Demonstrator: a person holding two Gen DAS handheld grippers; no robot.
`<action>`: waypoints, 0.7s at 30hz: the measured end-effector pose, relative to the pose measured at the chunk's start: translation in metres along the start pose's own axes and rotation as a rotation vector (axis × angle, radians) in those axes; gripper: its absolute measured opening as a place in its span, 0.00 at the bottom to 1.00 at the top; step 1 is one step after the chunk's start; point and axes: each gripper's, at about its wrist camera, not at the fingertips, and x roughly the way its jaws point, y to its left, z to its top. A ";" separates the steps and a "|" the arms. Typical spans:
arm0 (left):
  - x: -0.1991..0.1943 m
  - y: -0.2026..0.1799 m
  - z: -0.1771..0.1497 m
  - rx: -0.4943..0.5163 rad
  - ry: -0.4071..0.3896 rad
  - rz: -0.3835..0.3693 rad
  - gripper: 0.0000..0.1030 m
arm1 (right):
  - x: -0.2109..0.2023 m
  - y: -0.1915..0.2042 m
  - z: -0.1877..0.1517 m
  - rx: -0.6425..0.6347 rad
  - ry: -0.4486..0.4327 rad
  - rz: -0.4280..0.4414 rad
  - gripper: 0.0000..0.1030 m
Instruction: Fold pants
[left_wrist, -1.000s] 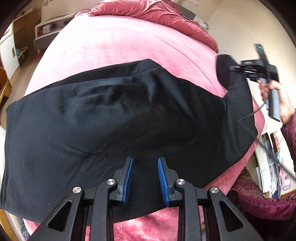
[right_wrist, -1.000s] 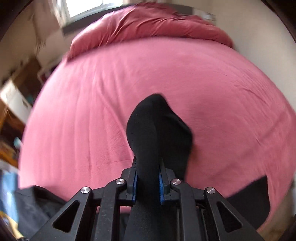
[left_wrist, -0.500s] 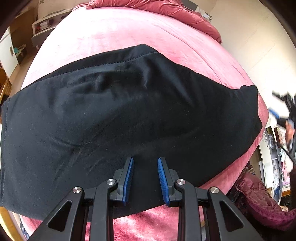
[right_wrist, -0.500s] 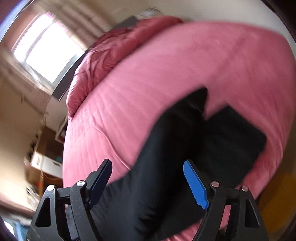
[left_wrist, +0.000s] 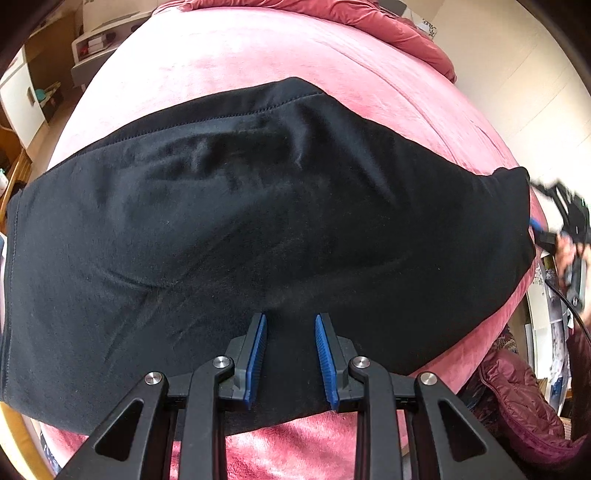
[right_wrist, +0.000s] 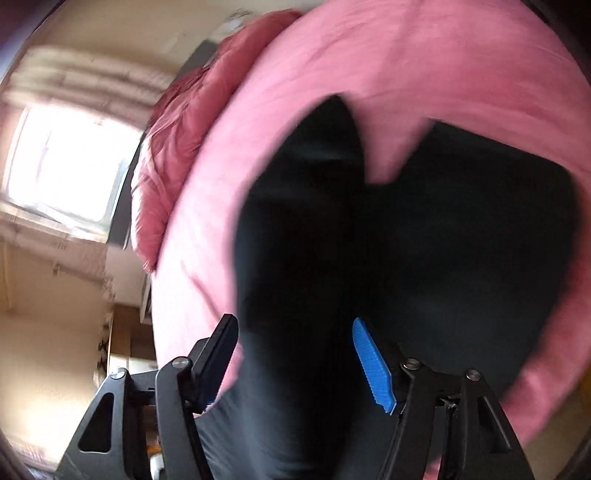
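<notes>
Black pants (left_wrist: 258, 221) lie folded across the pink bed (left_wrist: 258, 48). My left gripper (left_wrist: 290, 321) points steeply down at their near edge. Black cloth fills the narrow gap between its blue pads, and creases run out from there, so it is shut on the pants. In the right wrist view the pants (right_wrist: 443, 258) spread below my right gripper (right_wrist: 293, 319). Its jaws stand wide and are closing, with cloth beneath them but not pressed by the pads. The left wrist view shows the right gripper (left_wrist: 535, 229) blurred at the pants' right end, held by a hand (left_wrist: 569, 254).
A bunched red duvet (left_wrist: 369, 22) lies at the head of the bed, seen also as the duvet (right_wrist: 173, 147) near a bright window (right_wrist: 62, 166). A white shelf unit (left_wrist: 99, 40) stands past the bed's far left corner. A maroon quilted jacket (left_wrist: 517, 406) sits off the right edge.
My right gripper let go of the raised pants end, opened wide, rolled and dropped beside the bed edge. That end now lies flat. My left gripper edged forward, still on the cloth.
</notes>
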 end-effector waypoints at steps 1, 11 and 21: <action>0.001 -0.001 0.000 0.000 0.001 0.001 0.27 | 0.011 0.018 0.000 -0.047 0.015 -0.007 0.64; 0.009 0.014 -0.005 -0.019 0.000 -0.017 0.27 | 0.147 0.158 -0.079 -0.498 0.232 -0.208 0.75; 0.006 0.025 -0.011 -0.037 -0.018 -0.039 0.27 | 0.069 0.116 -0.041 -0.294 0.050 -0.047 0.61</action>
